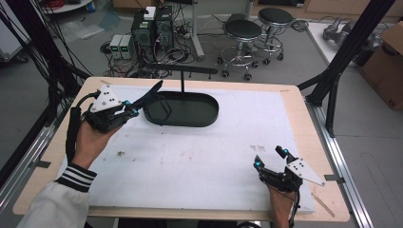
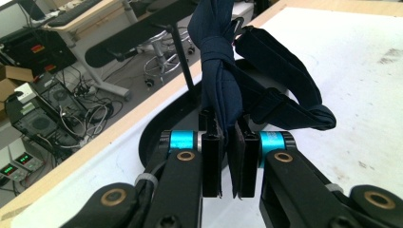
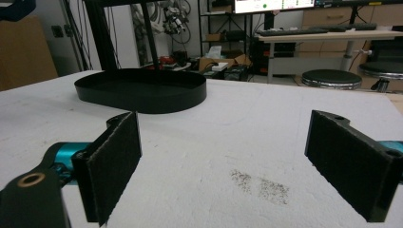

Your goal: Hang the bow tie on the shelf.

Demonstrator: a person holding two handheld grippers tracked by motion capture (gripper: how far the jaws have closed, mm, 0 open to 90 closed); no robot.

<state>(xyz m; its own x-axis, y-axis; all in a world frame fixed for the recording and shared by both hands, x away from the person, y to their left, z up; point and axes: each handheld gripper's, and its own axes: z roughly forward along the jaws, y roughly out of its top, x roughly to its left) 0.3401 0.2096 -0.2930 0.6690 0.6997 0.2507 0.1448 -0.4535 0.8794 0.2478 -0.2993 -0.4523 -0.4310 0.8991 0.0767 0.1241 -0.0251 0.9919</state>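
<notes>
**Bow tie held at stand, hanging not yet done**

Left gripper (image 1: pixel 134 108) raised near the far-left part of the white-covered tabletop (image 1: pixel 199 156), at the left end of the black oval tray base (image 1: pixel 190 114) of the stand. Jaws nearly closed, pinching the navy fabric bow tie with its looped strap (image 2: pixel 223 71) by the lower end; knot and strap loop standing up and out beyond the jaws in the left gripper view. In the high view, seen as a dark strip (image 1: pixel 149 93) slanting up from the jaws over the tray's left rim, below the left tip of the black horizontal crossbar (image 1: pixel 190 70) on its thin upright post (image 1: pixel 182 83). No contact between fabric and bar visible; strap loop not over the bar.

Right gripper (image 1: pixel 272 158) resting low near the front-right corner of the tabletop, jaws spread wide, nothing between the pads (image 3: pixel 116 156). Well apart from tray and tie. Faint brownish stain (image 3: pixel 261 185) on the cover just ahead of it.

Judgement: pick-up done, tie carried to the stand; left to do, lifting the loop over the bar end and releasing. Early-to-middle stage. Right gripper idle, available to spread the loop.
</notes>
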